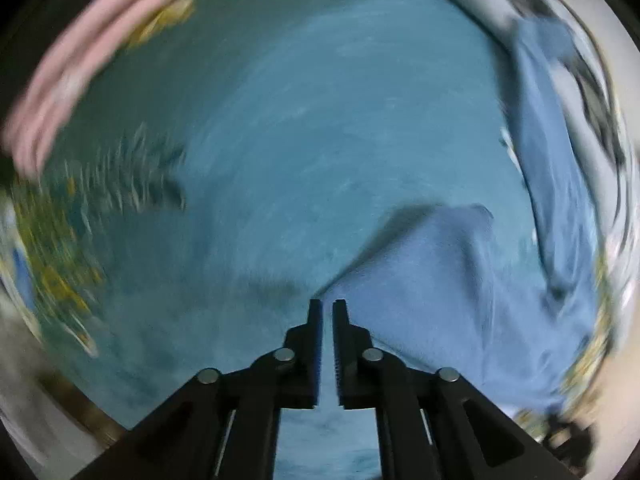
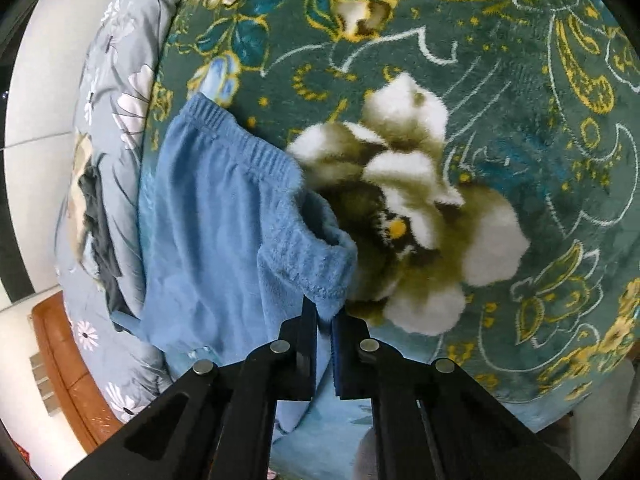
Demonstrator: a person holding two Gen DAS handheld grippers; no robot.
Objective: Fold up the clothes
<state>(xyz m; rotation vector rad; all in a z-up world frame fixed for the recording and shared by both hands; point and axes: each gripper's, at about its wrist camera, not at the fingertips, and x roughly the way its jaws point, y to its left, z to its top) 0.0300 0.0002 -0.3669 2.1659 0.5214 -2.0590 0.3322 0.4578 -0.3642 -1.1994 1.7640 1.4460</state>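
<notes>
Teal blanket (image 2: 520, 80) underlies blue shorts (image 2: 208, 220); our right gripper (image 2: 324, 312) clamps their waistband, left gripper (image 1: 328, 306) nearly closed, empty; that shallow pinch may slip.

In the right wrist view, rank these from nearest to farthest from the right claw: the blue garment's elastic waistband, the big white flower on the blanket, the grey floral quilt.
1. elastic waistband, pinched at the right claw.
2. white flower, ahead and right.
3. grey floral quilt, far left.
</notes>
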